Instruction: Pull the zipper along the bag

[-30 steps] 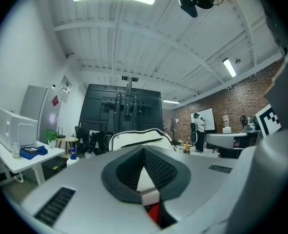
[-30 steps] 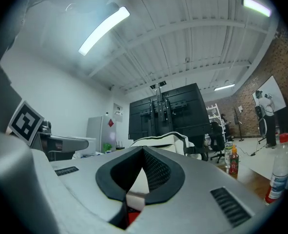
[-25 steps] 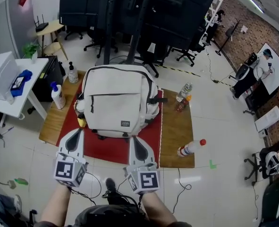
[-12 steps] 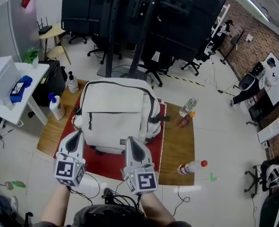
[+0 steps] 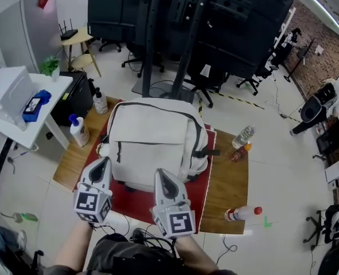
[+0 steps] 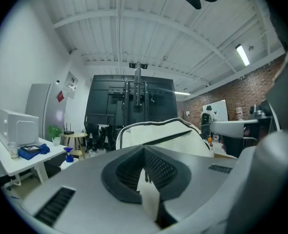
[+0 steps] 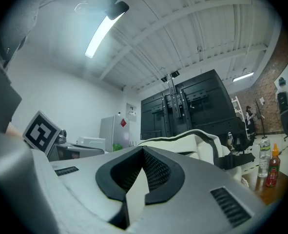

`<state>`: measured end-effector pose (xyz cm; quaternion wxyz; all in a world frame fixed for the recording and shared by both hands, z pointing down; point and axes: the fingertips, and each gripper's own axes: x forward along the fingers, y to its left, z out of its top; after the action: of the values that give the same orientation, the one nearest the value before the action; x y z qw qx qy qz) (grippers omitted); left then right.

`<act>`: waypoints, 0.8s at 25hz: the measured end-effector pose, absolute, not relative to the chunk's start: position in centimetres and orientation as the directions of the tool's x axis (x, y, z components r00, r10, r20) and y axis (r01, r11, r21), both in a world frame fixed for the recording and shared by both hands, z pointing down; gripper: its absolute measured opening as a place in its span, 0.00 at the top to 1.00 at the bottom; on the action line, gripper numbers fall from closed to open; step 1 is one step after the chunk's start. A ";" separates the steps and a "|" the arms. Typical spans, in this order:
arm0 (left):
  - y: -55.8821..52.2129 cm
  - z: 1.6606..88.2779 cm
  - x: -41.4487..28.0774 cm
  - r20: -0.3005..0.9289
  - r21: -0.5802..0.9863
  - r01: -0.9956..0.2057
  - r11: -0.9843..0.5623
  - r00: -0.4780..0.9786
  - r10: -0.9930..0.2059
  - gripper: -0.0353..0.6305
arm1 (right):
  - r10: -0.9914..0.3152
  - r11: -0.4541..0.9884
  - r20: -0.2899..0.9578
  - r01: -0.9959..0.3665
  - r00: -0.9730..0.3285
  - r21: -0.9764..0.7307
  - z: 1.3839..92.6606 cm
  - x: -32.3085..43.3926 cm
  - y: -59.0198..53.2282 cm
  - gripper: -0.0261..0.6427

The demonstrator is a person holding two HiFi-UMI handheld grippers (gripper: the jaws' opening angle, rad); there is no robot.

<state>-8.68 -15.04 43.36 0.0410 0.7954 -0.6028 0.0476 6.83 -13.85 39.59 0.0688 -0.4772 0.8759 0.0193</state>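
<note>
The off-white fabric backpack [image 5: 152, 132] with dark zipper lines lies flat on a red mat [image 5: 136, 195] atop the low wooden desk [image 5: 229, 182]. The grey left gripper [image 5: 104, 161] and the right gripper [image 5: 160, 172] point at its near edge (contact cannot be judged from above). Each has its jaws pressed together, with nothing between them.
</note>
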 end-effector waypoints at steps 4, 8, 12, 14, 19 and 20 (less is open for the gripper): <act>-15.4 43.5 -9.3 0.134 -0.007 -0.962 -0.274 0.270 -0.953 0.91 | -0.824 0.560 -0.131 -0.828 -0.551 -0.039 40.0 5.3 -14.0 0.94; -16.5 44.5 -10.2 0.162 -0.010 -0.954 -0.299 0.293 -0.942 0.91 | -0.826 0.557 -0.124 -0.830 -0.550 -0.036 40.1 4.1 -14.7 0.94; -17.6 45.4 -11.0 0.184 0.018 -0.943 -0.332 0.329 -0.926 0.91 | -0.843 0.533 -0.098 -0.846 -0.528 -0.025 40.2 3.1 -15.8 0.94; -18.2 45.7 -11.3 0.193 0.027 -0.935 -0.354 0.353 -0.916 0.91 | -0.854 0.517 -0.088 -0.856 -0.513 -0.024 40.2 2.7 -16.5 0.94; -19.3 46.4 -12.2 0.207 0.043 -0.918 -0.394 0.394 -0.896 0.87 | -0.865 0.499 -0.084 -0.867 -0.496 -0.018 40.1 0.8 -18.1 0.94; -19.4 46.5 -12.3 0.209 0.047 -0.914 -0.403 0.403 -0.891 0.80 | -0.864 0.499 -0.083 -0.866 -0.496 -0.018 40.1 0.4 -18.3 0.94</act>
<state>-12.33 -19.43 46.50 0.0771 0.8341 -0.5410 0.0751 0.35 -18.31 40.06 0.0403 -0.5002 0.8649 0.0130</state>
